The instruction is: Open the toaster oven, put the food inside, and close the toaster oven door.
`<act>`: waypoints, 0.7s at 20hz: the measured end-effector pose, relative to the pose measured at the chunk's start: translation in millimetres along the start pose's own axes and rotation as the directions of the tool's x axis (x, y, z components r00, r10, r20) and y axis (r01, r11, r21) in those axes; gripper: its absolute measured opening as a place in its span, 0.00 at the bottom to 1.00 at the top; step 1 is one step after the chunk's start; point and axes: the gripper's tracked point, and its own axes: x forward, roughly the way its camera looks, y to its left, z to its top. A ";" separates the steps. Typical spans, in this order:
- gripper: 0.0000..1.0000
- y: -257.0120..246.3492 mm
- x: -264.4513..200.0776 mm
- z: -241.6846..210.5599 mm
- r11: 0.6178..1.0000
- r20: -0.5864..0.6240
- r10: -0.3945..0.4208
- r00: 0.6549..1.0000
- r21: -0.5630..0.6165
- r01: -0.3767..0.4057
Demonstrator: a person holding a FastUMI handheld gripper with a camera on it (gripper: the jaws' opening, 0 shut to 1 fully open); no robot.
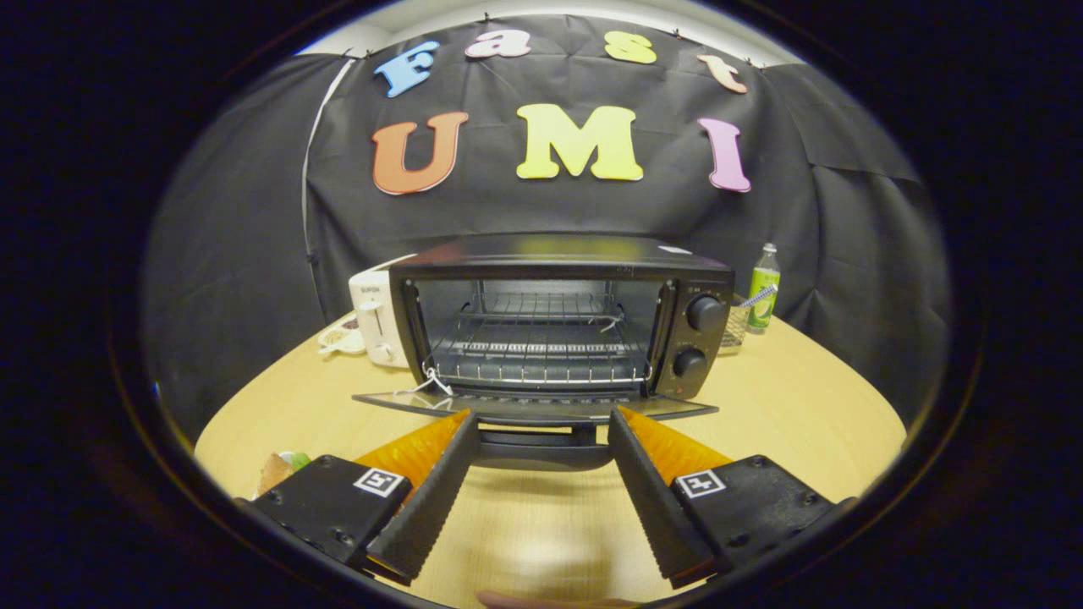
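black boxy toaster oven, glass door down, beyond spread gripper fingers

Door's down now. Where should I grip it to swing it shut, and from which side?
Grip the handle, the bar along the front edge of the open door. It lies crosswise between the open gripper jaws, so approach from the front, probably turned to close above and below it, then lift toward the oven.
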 end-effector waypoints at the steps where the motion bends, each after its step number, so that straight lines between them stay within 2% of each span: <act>1: 1.00 -0.7 -1.0 -6.1 1.000 -0.003 0.006 1.000 -0.007 -0.006; 4: 1.00 -0.8 -1.7 -19.1 1.000 0.013 0.018 1.000 -0.009 -0.018; 7: 1.00 -0.2 -0.4 -41.1 1.000 -0.037 0.026 0.999 0.008 -0.026; 9: 1.00 -0.6 3.9 -62.3 0.999 -0.112 0.032 0.993 0.024 -0.029; 11: 0.99 1.0 4.2 -55.4 0.999 -0.086 0.041 0.995 0.021 -0.040; 14: 0.99 5.8 0.6 -58.3 0.997 -0.124 0.077 0.989 0.002 -0.078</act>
